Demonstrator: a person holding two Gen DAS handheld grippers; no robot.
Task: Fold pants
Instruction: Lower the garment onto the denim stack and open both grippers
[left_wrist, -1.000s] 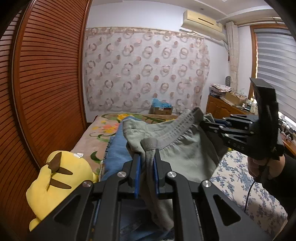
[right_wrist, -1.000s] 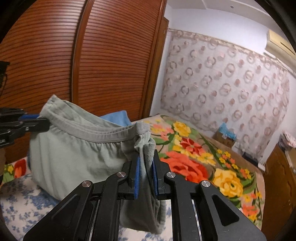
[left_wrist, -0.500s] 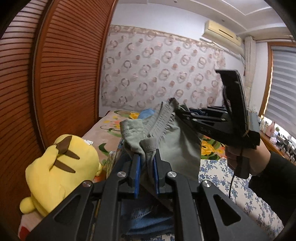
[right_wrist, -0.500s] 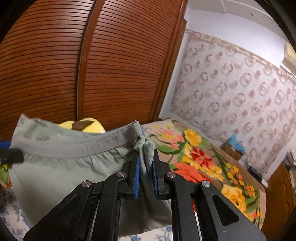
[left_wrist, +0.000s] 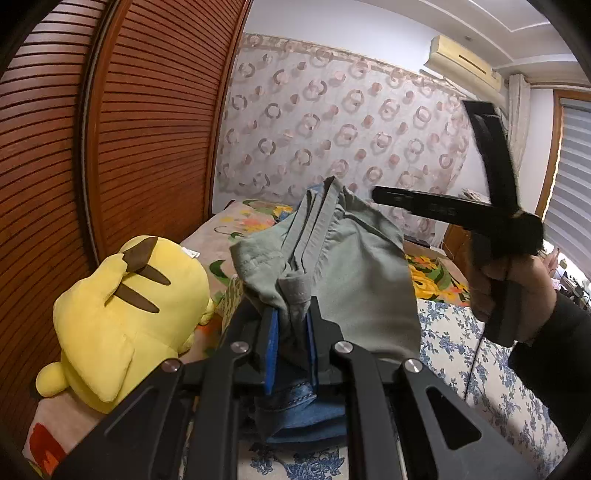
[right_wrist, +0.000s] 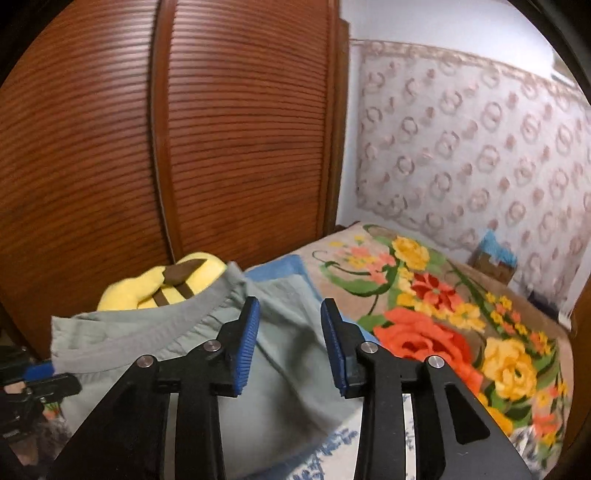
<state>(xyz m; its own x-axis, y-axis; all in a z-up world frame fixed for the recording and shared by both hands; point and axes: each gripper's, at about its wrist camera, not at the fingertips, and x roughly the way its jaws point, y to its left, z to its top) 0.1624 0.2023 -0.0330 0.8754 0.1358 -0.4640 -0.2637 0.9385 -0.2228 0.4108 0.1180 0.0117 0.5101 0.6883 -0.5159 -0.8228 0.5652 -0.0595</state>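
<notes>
The grey-green pants (left_wrist: 354, 266) hang folded from my left gripper (left_wrist: 291, 332), which is shut on their waistband corner, above a blue denim garment (left_wrist: 306, 410) on the bed. My right gripper (right_wrist: 290, 339) is open and empty, its blue pads (right_wrist: 247, 347) apart just over the pants (right_wrist: 288, 373). In the left wrist view the right gripper (left_wrist: 376, 194) is raised to the right of the pants, apart from the cloth. The left gripper (right_wrist: 37, 380) shows at the lower left of the right wrist view, holding the waistband.
A yellow plush toy (left_wrist: 125, 314) lies at the left by the wooden slatted wardrobe doors (left_wrist: 110, 147). A floral blanket (right_wrist: 443, 332) covers the far bed; a blue-flowered sheet (left_wrist: 454, 350) covers the near part. A curtain hangs behind.
My right gripper has opened and let go of the waistband, then lifted away. The pants now hang from the left gripper alone, with the two waistband ends brought together.
</notes>
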